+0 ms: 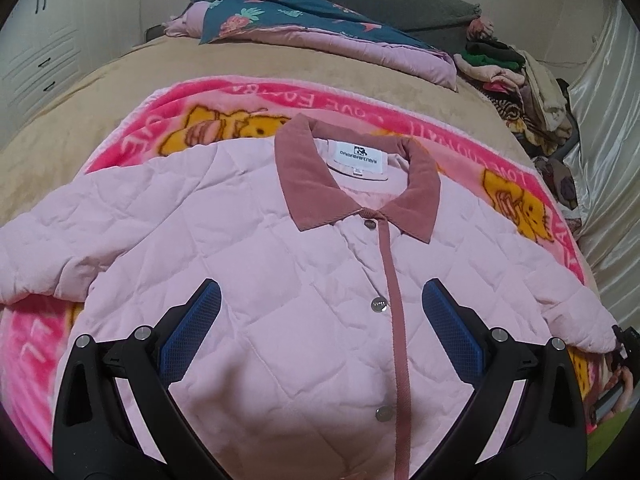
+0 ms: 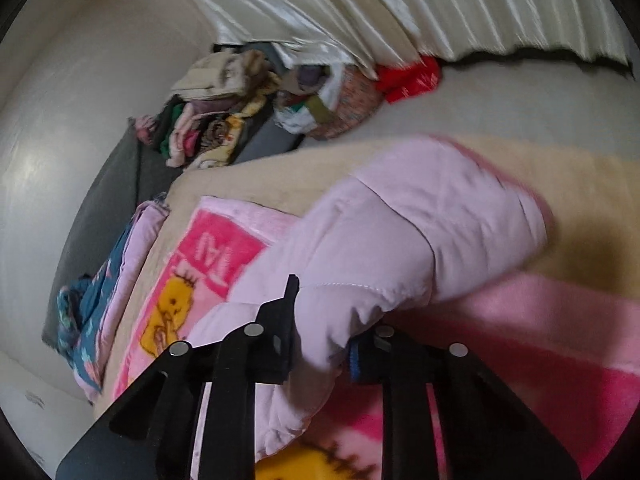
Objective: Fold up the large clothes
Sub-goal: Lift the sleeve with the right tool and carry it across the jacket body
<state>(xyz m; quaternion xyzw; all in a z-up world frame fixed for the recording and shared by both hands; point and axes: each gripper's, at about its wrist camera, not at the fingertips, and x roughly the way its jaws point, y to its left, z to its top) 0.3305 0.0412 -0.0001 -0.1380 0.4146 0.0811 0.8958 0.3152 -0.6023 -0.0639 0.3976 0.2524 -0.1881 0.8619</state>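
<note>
- The fingers (image 2: pixel 362 360) of the right gripper (image 2: pixel 324 340) are clamped on the right sleeve (image 2: pixel 420 216) of the pink quilted jacket (image 1: pixel 280 264), the padded cloth bunched between them; only an edge of one blue pad shows.
- Beyond those fingers the sleeve runs forward and to the right, its cuff end farthest off, over the tan bedcover (image 2: pixel 580 200).
- The fingers (image 1: pixel 192 328) of the left gripper (image 1: pixel 322 316) stand wide apart, holding nothing, above the jacket's chest.
- Between those open fingers lies the buttoned placket (image 1: pixel 394 300), running straight ahead toward the collar (image 1: pixel 360 184); that is the jacket's long axis.
- The jacket lies face up on the pink cartoon blanket (image 1: pixel 132 128) on the bed, the left sleeve (image 1: pixel 60 248) spread out to the left of the left gripper.
- Judging from this, the held sleeve must travel across toward the placket, and the right hand is already the one on it.
</note>
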